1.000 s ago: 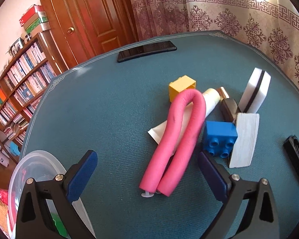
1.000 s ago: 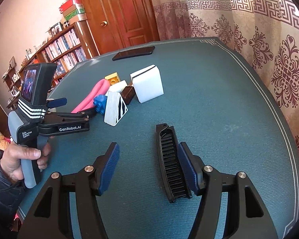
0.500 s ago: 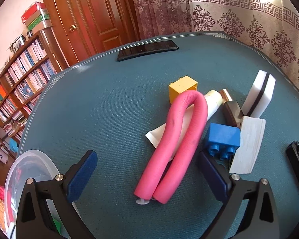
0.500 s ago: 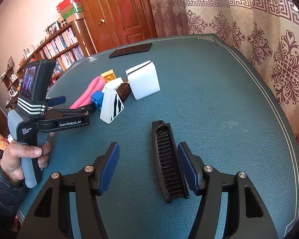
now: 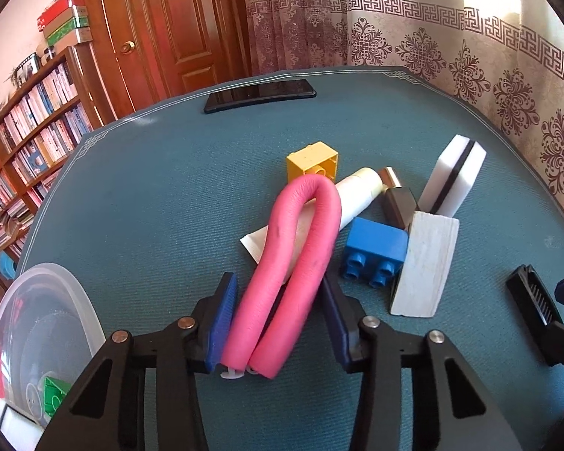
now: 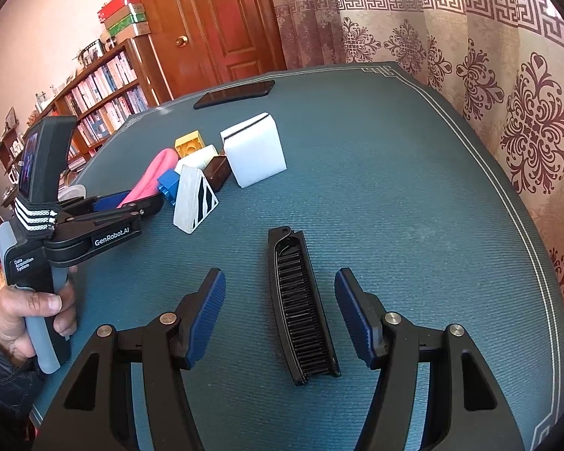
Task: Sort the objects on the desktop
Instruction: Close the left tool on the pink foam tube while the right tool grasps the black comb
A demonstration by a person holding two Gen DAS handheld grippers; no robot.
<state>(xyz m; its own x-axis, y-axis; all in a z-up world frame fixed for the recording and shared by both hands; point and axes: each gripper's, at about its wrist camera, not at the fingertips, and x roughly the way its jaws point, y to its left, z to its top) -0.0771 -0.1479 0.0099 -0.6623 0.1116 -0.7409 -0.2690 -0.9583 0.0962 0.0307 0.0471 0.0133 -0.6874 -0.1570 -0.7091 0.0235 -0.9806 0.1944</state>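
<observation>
The bent pink foam tube (image 5: 300, 255) lies on the teal table mat (image 5: 150, 195), its two free ends nearest the camera and its loop arching over a white tube (image 5: 357, 191) farther back. The left gripper (image 5: 278, 315) has narrowed around those two ends: the left pad touches the foam, the right pad sits at or just beside it, contact unclear. Just right of the foam lies a blue building brick (image 5: 376, 248), with a white wedge block (image 5: 426, 263) touching its right side; a yellow brick (image 5: 312, 161) stands behind the loop. At the near left sits a clear plastic container (image 5: 37, 323). The right gripper (image 6: 280, 312) is spread wide, holding nothing, with a black comb (image 6: 299, 308) lying lengthwise on the mat between its fingers, touching neither.
</observation>
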